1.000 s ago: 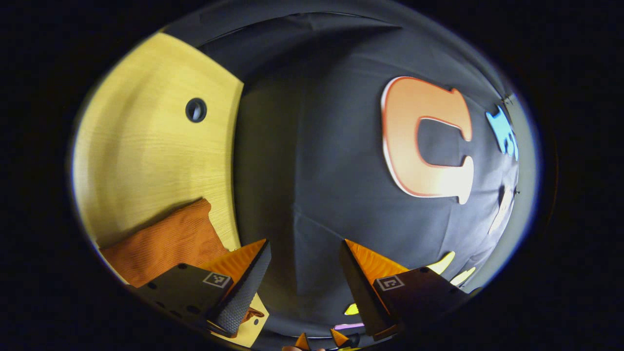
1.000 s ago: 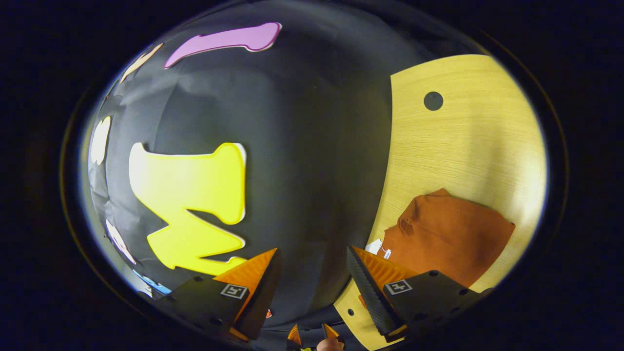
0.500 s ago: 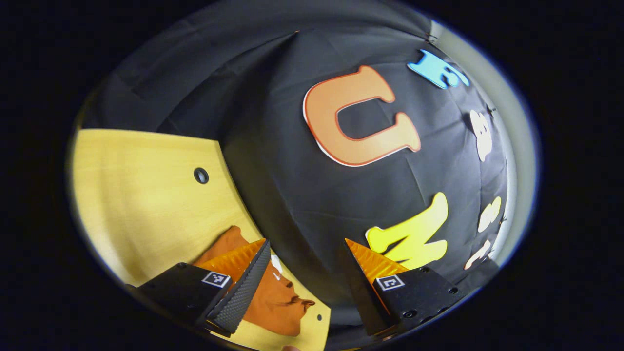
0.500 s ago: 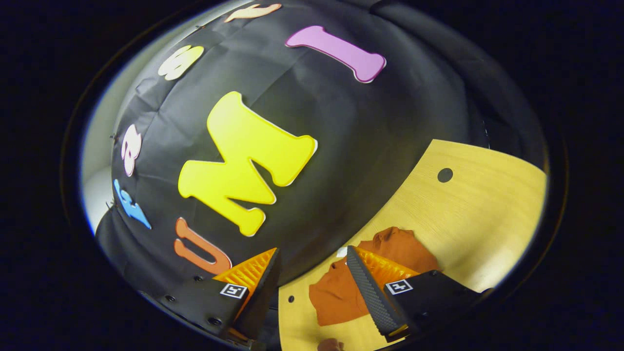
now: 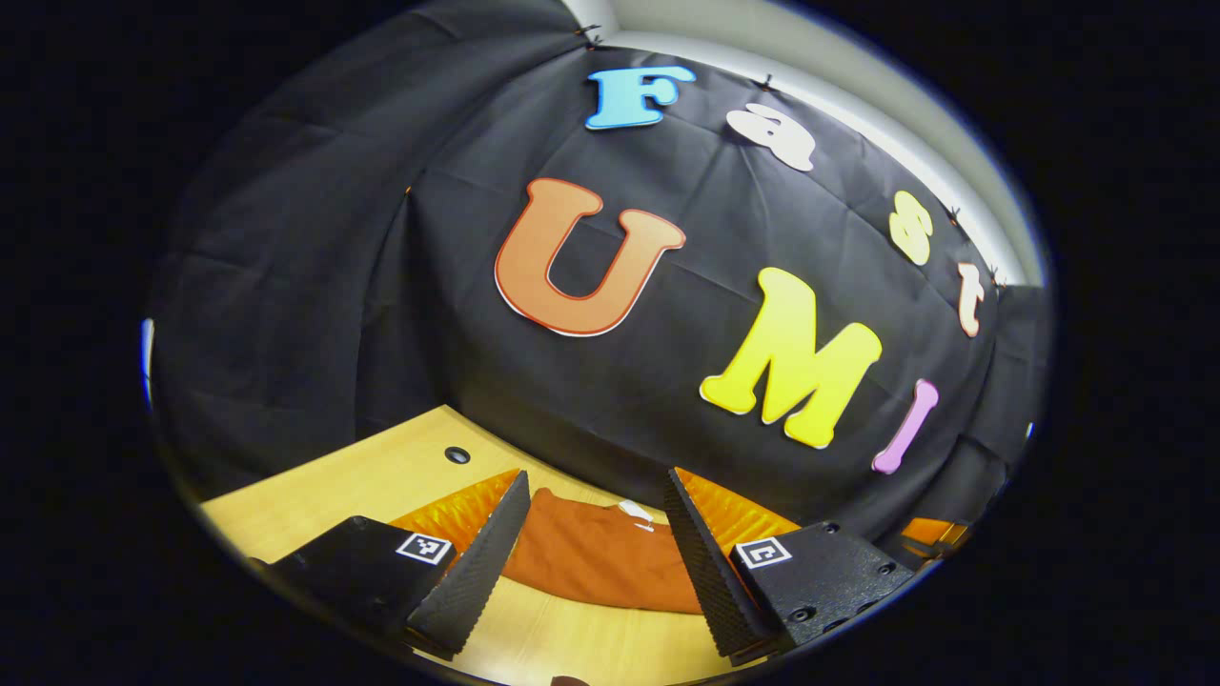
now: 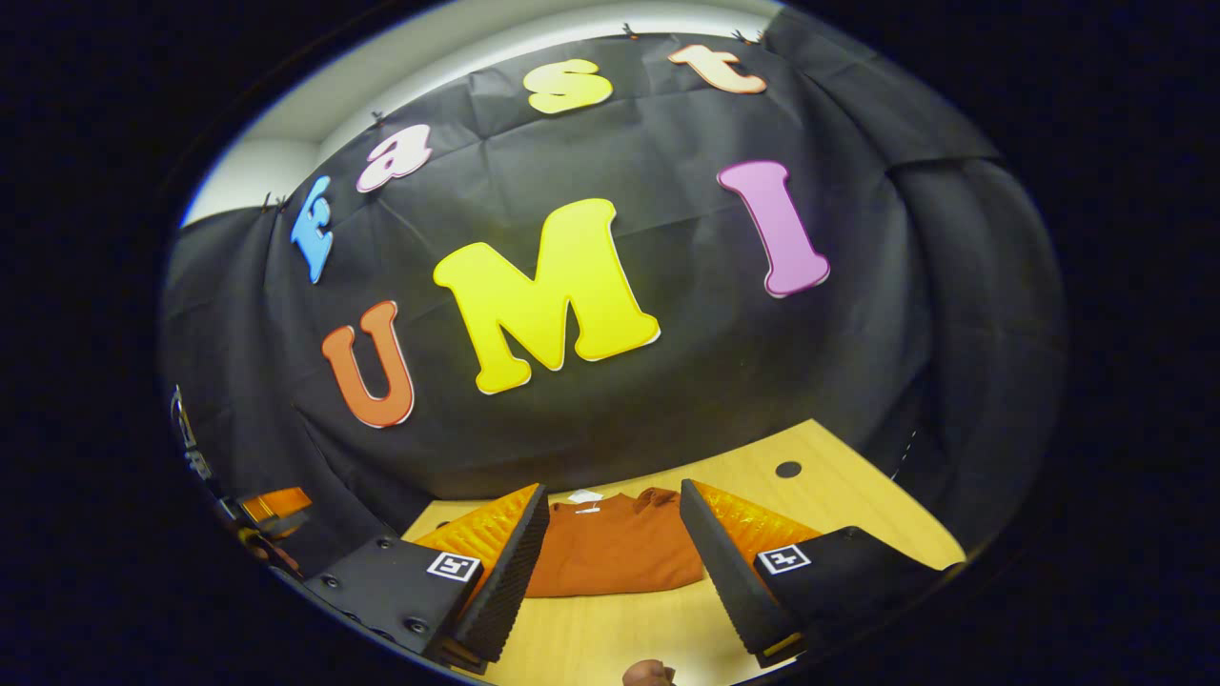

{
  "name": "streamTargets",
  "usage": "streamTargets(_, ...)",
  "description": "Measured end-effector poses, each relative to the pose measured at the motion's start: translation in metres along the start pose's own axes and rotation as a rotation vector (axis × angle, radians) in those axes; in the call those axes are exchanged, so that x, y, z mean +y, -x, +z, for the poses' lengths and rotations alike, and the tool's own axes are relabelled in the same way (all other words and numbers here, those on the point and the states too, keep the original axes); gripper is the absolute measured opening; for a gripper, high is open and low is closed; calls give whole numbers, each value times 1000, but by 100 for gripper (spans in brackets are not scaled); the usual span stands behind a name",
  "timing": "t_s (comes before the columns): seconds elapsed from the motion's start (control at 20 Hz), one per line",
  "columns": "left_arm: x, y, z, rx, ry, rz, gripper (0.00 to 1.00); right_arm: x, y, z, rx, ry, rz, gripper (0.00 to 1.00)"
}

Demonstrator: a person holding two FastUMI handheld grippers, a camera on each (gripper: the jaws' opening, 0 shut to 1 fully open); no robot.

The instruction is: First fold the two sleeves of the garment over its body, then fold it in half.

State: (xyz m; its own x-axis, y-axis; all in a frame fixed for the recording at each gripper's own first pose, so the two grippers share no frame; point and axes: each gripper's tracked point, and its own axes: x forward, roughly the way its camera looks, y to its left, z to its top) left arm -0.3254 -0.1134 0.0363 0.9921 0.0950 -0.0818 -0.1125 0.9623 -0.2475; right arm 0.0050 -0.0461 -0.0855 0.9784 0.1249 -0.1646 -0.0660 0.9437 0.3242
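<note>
- Both sets of jaws stand wide with nothing between them: your left gripper and your right gripper each sit at the bottom of their own view, held up off the table and apart from the cloth.
- Your fingers carry ribbed, finely textured inner faces that taper to narrow wedge tips.
- Look between the fingers at the lower centre of each view for the garment: a rust-orange knit, already folded into a compact, roughly rectangular pad lying flat on the table.
- A small white tag shows at the garment's far edge, by the collar.
- You have pale wood-grain tabletop, smooth and matte, with a small round dark hole to the lower right in the right gripper view.
- Bare table lies around the garment on its near side and on both flanks.
- Behind the table's far edge, the black cloth wall hangs in soft creases.
- At the bottom edge of the right gripper view, a bit of your hand shows.
</note>
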Motion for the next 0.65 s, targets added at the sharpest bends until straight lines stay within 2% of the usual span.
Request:
streamTargets(0.15, -7, 34, -13, 23, -59, -27, 93, 6, 36, -9, -8, 95, 22, 90)
streamTargets(0.2, -9, 44, -16, 22, -103, -30, 93, 5, 46, -11, -16, 136, 27, 96)
streamTargets(0.35, -5, 68, -31, 24, -248, -8, 93, 13, 69, -17, -31, 217, 46, 98)
streamTargets(0.45, -9, 84, -42, 39, -266, -7, 94, 21, 85, -20, -42, 262, 62, 95)
streamTargets(0.65, -12, 108, -55, 36, -281, -13, 96, 37, 120, -32, -53, 301, 98, 98)
